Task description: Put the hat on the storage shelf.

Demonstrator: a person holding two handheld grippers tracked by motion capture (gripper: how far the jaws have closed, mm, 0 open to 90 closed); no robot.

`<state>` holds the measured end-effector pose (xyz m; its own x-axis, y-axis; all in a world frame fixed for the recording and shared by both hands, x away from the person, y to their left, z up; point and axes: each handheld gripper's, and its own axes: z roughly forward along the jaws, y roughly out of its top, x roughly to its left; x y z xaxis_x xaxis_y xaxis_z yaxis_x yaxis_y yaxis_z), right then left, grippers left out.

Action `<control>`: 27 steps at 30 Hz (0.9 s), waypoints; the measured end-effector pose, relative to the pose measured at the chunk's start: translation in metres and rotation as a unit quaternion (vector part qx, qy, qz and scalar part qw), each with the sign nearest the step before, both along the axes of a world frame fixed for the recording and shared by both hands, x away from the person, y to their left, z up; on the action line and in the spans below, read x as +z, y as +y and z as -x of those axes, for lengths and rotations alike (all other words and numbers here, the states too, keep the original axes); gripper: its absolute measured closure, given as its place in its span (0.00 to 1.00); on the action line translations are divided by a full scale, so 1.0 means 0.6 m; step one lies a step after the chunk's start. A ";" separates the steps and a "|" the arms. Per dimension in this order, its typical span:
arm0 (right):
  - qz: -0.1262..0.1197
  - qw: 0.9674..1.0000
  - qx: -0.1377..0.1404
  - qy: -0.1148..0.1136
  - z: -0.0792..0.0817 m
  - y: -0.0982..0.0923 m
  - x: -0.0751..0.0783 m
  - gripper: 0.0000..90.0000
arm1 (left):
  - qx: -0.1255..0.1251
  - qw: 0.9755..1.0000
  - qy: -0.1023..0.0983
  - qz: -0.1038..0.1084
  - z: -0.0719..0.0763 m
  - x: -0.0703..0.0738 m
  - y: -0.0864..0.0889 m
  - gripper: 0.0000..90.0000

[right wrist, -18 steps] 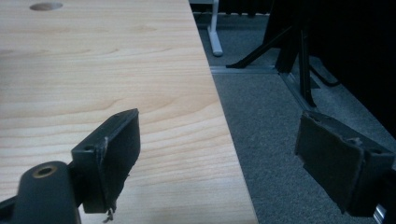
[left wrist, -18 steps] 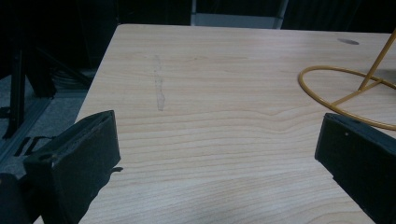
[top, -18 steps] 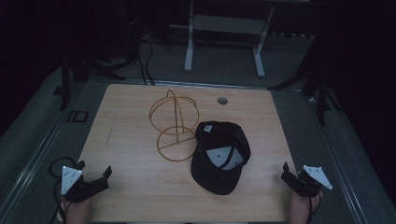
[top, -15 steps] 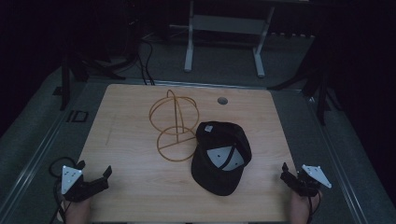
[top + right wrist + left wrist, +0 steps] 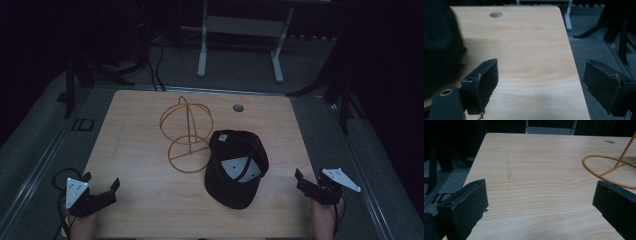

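A black cap (image 5: 236, 167) lies on the wooden table (image 5: 140, 200) a little right of the centre of the high view, apparently crown down so that its inside with pale labels faces up, and its upper left edge lies against or just beside the base ring of a yellow wire stand (image 5: 187, 132), which stands upright at the middle of the frame. The left gripper (image 5: 102, 192) sits at the lower left of that view, near the table's front corner, with its jaws spread wide and nothing between them; its own view shows bare wood ahead and the stand's base ring (image 5: 607, 171) at the right edge. The right gripper (image 5: 305, 184) waits at the lower right, by the table's right edge, jaws likewise wide apart and empty, with the dark mass of the cap (image 5: 441, 42) at the left of its view. The work in hand looks to be setting the cap on the stand, and neither gripper has reached it yet. To do this well, the right gripper would best approach the near rim of the cap low and pinch one layer of fabric or the brim, while the left comes in to steady the light stand, which could easily slide or tip as the cap is lifted.
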<state>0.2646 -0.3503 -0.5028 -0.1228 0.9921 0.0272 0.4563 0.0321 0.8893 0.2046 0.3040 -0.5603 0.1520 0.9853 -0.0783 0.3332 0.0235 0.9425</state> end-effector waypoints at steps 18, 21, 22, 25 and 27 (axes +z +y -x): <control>-0.026 0.992 0.116 -0.054 0.014 0.105 0.144 0.13 | -0.006 1.000 0.003 0.008 0.000 0.001 0.001 0.00; -0.017 0.989 0.136 -0.050 0.005 0.126 0.153 0.14 | -0.007 1.000 0.004 0.008 0.000 0.001 0.001 0.00; -0.014 0.988 0.144 -0.045 0.001 0.133 0.153 0.14 | -0.008 1.000 0.004 0.008 0.000 0.001 0.001 0.00; -0.011 0.986 0.160 -0.035 -0.013 0.155 0.151 0.15 | -0.009 1.000 0.004 0.008 -0.001 0.001 0.000 0.00; -0.010 0.986 0.167 -0.027 -0.021 0.170 0.146 0.15 | -0.009 1.000 0.006 0.007 -0.001 0.000 0.000 0.00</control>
<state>0.2770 -0.2484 -0.4152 -0.4445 0.8952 0.0310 0.3747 0.1544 0.9142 0.2051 0.3041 -0.5600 0.1681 0.9813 -0.0940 0.3449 0.0308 0.9381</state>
